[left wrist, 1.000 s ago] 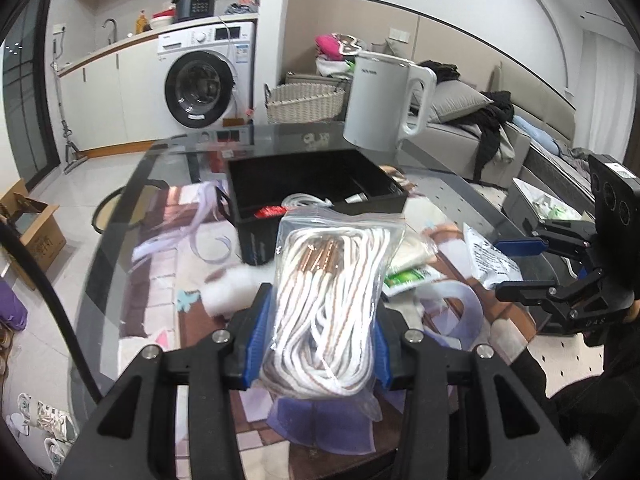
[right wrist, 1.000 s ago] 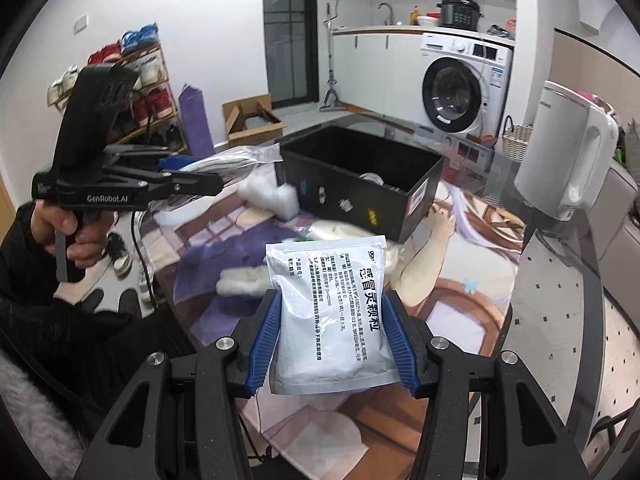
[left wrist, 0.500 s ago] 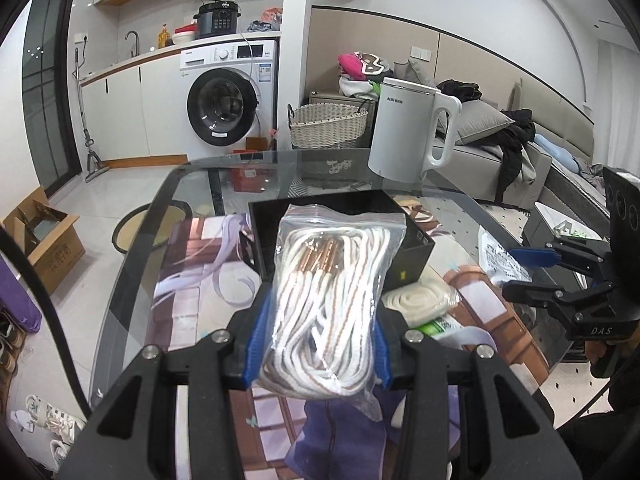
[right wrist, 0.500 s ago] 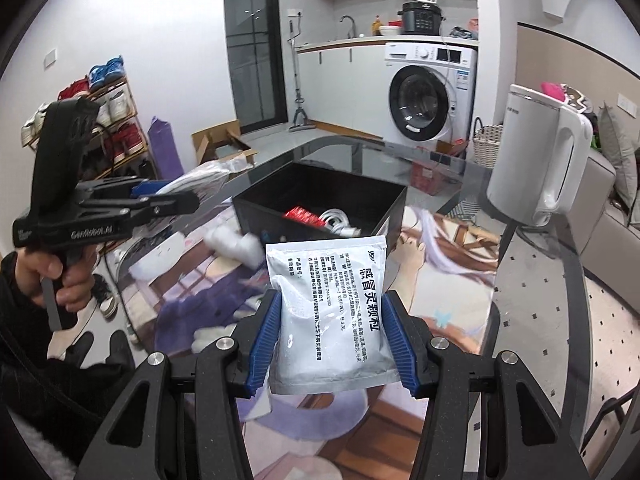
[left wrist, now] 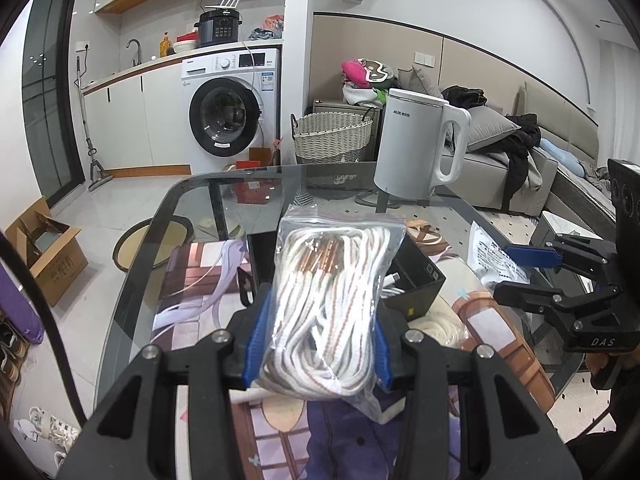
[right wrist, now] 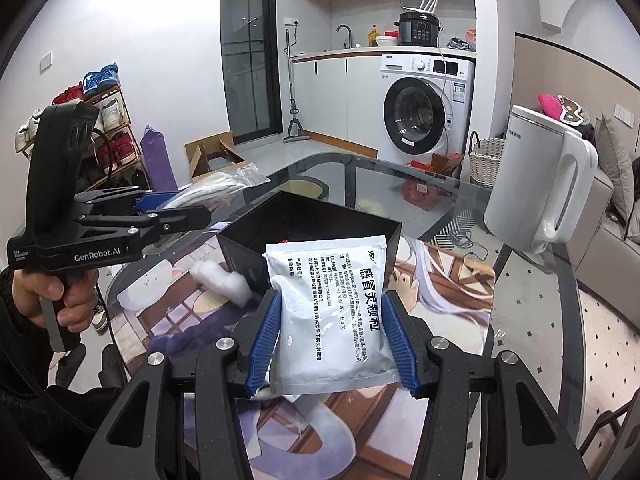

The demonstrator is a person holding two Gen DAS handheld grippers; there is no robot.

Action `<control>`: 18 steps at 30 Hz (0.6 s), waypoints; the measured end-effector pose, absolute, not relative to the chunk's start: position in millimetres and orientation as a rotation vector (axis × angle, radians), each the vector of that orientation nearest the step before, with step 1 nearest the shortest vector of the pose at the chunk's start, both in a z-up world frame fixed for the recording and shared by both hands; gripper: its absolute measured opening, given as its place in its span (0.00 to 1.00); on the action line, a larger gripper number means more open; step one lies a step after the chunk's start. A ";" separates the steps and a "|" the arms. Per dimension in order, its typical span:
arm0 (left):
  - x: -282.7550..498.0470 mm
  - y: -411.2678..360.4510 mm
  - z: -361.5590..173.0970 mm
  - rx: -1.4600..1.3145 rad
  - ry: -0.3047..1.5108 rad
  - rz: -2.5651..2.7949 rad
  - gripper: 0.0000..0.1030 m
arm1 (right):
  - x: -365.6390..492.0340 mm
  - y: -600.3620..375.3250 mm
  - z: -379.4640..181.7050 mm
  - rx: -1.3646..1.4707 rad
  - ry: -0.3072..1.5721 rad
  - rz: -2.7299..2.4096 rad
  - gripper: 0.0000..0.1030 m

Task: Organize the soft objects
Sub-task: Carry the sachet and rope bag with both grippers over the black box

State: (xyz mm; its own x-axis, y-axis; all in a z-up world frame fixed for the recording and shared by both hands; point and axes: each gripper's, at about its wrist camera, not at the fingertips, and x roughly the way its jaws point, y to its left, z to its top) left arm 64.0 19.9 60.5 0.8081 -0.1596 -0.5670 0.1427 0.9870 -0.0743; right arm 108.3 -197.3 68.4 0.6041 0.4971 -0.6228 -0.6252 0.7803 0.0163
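Both loads have risen and drawn nearer the black box, which earlier sat higher in each frame and now lies directly behind them: carrying is nearly done, release into the box remains. Glass desk below. Left gripper, tilted downward at frame centre, clamps the zip bag of white cord; right gripper, likewise pitched down, clamps the white printed pouch at lower centre, clear of the desk

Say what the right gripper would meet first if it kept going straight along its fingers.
Probably the black box, which lies just beyond the white sachet held in the right gripper; depth is hard to judge.
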 end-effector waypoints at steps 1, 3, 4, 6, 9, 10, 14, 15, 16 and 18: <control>66.0 20.6 60.2 -0.027 0.609 -0.162 0.41 | 110.8 -195.9 69.4 -0.214 0.649 0.656 0.50; 68.3 21.3 60.4 -0.025 0.609 -0.161 0.41 | 115.3 -193.8 71.0 -0.214 0.643 0.656 0.50; 71.5 21.4 60.9 -0.026 0.608 -0.160 0.41 | 118.3 -192.5 71.8 -0.214 0.641 0.657 0.50; 77.4 21.9 61.8 -0.027 0.609 -0.161 0.41 | 123.3 -189.0 73.4 -0.216 0.637 0.654 0.50; 87.0 22.3 62.5 -0.025 0.608 -0.160 0.41 | 130.8 -185.4 73.9 -0.218 0.635 0.657 0.50; 90.3 21.8 62.5 -0.026 0.609 -0.160 0.41 | 133.8 -184.2 73.7 -0.219 0.636 0.656 0.50; 101.8 20.9 61.8 -0.026 0.607 -0.161 0.41 | 145.4 -179.6 71.5 -0.218 0.643 0.656 0.50; 104.3 21.2 61.1 -0.026 0.609 -0.162 0.41 | 147.6 -178.1 71.2 -0.219 0.644 0.655 0.50; 103.2 20.0 61.9 -0.025 0.612 -0.162 0.41 | 150.4 -176.1 70.4 -0.220 0.645 0.655 0.50; 109.7 19.5 61.0 -0.022 0.615 -0.159 0.41 | 155.5 -171.8 68.8 -0.223 0.648 0.658 0.50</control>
